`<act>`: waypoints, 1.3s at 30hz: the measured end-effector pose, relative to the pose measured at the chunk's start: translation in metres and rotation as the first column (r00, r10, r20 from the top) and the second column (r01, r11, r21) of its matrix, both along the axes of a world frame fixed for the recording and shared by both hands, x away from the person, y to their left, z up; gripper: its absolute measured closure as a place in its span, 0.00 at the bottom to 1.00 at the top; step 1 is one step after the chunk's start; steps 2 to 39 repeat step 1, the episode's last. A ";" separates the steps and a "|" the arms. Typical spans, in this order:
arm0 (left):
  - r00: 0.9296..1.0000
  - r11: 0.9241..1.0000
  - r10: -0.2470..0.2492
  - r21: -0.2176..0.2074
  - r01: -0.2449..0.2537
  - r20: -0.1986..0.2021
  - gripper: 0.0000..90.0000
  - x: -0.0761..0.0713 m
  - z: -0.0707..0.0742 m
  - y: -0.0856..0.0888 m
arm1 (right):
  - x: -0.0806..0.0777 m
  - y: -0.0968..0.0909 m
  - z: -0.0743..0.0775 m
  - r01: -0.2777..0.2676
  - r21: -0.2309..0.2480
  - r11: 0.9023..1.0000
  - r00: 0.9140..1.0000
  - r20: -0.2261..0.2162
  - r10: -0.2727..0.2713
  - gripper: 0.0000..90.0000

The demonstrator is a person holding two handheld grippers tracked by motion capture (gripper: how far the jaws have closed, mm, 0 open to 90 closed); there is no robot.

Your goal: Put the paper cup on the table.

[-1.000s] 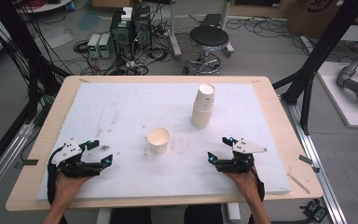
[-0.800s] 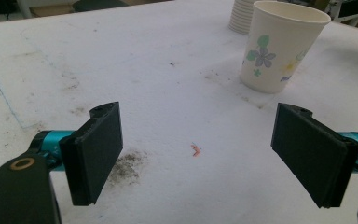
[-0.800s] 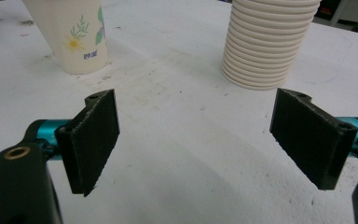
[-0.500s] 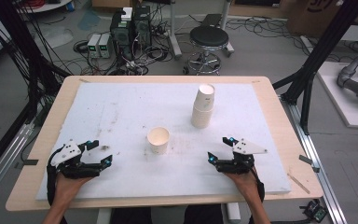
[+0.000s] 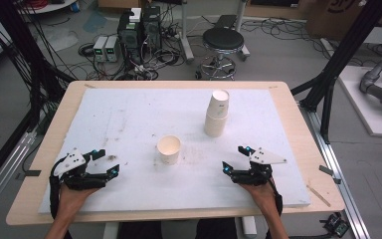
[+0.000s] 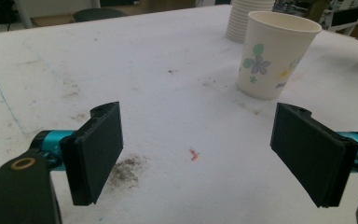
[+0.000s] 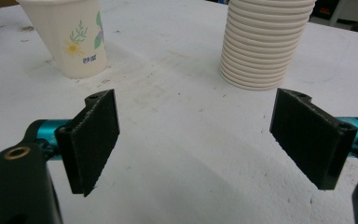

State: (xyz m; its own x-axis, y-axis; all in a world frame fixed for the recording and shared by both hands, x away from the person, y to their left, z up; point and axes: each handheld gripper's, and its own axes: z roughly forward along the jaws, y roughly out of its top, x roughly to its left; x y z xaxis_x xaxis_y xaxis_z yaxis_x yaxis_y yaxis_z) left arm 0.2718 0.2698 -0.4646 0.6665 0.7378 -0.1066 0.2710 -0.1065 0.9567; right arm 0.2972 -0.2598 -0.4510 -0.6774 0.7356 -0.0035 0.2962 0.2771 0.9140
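**Both grippers rest open, a lone paper cup between them**

The left gripper (image 5: 110,165) and right gripper (image 5: 233,159) sit near the table's front edge, well apart, jaws spread wide with nothing between them, likely a ready stance before reaching in. The single paper cup (image 5: 169,149) stands upright between them, a little farther in, mouth up; its thin, tapered wall carries a printed flower pattern. Beyond it to the right stands the stack of cups (image 5: 217,113), nested tightly, their rolled rims forming ridged rings. The white table cover (image 5: 129,114) looks matte, scuffed and speckled with dirt.
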 end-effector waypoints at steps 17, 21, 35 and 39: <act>1.000 1.000 0.001 0.002 -0.001 0.004 0.19 0.000 0.000 0.000 | 0.000 0.000 0.000 0.001 0.000 1.000 1.000 0.000 -0.001 0.18; 1.000 1.000 0.001 0.002 -0.001 0.004 0.19 0.000 0.000 0.000 | 0.000 0.000 0.000 0.001 0.000 1.000 1.000 0.000 -0.001 0.18; 1.000 1.000 0.001 0.002 -0.001 0.004 0.19 0.000 0.000 0.000 | 0.000 0.000 0.000 0.001 0.000 1.000 1.000 0.000 -0.001 0.18; 1.000 1.000 0.001 0.002 -0.001 0.004 0.19 0.000 0.000 0.000 | 0.000 0.000 0.000 0.001 0.000 1.000 1.000 0.000 -0.001 0.18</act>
